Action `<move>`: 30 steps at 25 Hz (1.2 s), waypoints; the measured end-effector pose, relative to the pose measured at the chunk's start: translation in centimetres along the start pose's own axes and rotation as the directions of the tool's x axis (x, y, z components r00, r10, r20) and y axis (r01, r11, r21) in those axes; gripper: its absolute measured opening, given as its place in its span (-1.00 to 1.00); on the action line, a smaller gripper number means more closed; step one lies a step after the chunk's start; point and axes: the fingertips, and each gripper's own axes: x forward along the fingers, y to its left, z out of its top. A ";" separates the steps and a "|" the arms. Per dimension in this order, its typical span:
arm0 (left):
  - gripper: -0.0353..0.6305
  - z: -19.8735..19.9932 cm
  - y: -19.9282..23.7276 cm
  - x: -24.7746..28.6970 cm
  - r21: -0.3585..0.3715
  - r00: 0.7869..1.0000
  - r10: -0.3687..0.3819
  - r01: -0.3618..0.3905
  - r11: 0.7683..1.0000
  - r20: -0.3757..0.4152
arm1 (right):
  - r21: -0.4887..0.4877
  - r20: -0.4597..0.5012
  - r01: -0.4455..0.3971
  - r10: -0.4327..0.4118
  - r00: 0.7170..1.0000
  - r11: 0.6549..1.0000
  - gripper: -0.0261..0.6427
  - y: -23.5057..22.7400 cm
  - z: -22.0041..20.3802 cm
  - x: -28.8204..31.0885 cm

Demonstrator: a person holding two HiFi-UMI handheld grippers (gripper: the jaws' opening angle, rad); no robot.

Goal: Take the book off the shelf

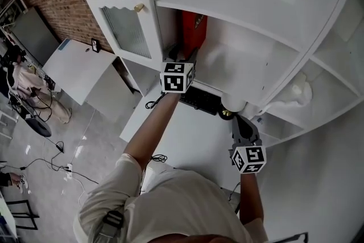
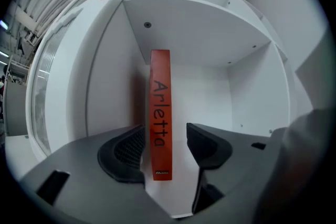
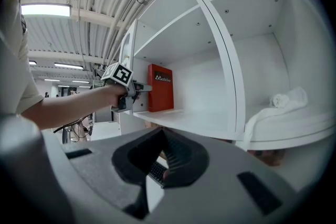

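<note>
Red and upright, the single book (image 2: pixel 160 113) stands alone on the white shelf (image 3: pixel 194 122), close to its compartment's left wall, spine facing me. I am at the approach step. My left gripper (image 2: pixel 165 136) is held level with its fingers (image 2: pixel 126 152) spread and the spine between them. A clear gap shows on the right, while the left pad looks just beside the cover, possibly brushing it. Next, I judge, I must push in a little deeper, close on the spine and draw straight back. My right gripper (image 3: pixel 164 160) hangs back from the shelf, fingers pressed together, empty. Count: one book, two grippers, one rolled white cloth (image 3: pixel 286 98) in the neighbouring compartment.
</note>
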 end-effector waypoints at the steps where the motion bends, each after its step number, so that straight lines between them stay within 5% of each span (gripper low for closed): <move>1: -0.20 0.0 0.1 0.5 -0.004 1.000 0.004 -0.004 1.000 -0.002 | 0.002 0.000 0.006 -0.006 1.000 1.000 -0.92 -0.1 0.0 0.0; 21: -0.19 0.3 1.2 8.3 0.013 0.998 0.050 -0.049 0.999 -0.028 | 0.011 -0.022 0.070 -0.070 0.997 0.997 -0.92 -2.0 -0.7 -0.2; 30: -0.42 0.8 1.2 8.1 0.017 0.998 0.069 -0.069 0.997 0.001 | 0.014 -0.020 0.075 -0.074 0.997 0.997 -0.92 -2.5 -0.6 -0.6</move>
